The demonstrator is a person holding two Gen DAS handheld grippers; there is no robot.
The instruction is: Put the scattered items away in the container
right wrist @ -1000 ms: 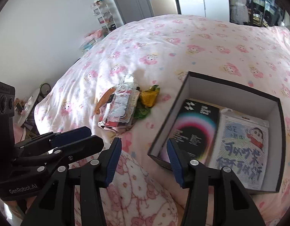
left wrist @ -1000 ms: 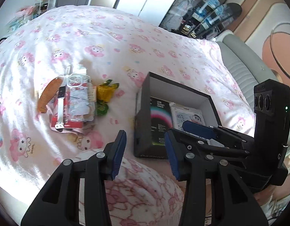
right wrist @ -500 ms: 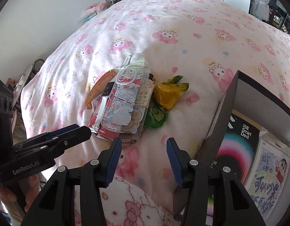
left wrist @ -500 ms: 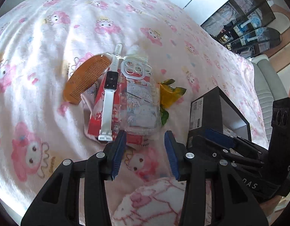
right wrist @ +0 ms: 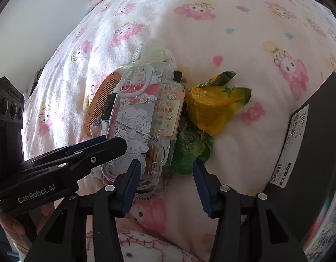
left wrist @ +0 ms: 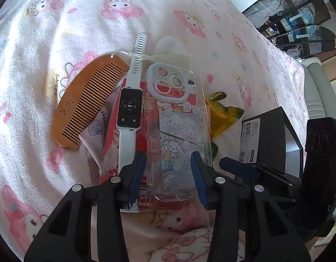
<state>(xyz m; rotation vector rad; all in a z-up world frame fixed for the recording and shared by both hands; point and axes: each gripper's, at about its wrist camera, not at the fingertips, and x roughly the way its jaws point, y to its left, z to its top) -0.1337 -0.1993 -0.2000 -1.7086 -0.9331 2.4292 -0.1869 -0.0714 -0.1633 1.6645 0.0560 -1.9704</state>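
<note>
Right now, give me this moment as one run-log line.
left gripper: open over clear phone case | right gripper: open near green wrapper | black box: beside pile

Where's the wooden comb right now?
In the left wrist view the wooden comb lies on the bedspread at the pile's left edge, right beside the white smartwatch.

Orange comb (left wrist: 89, 100), black box (left wrist: 268, 137)

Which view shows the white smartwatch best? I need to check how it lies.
Left wrist: the smartwatch lies in full, face and both straps, beside the comb. The right wrist view shows only an edge-on sliver.
</note>
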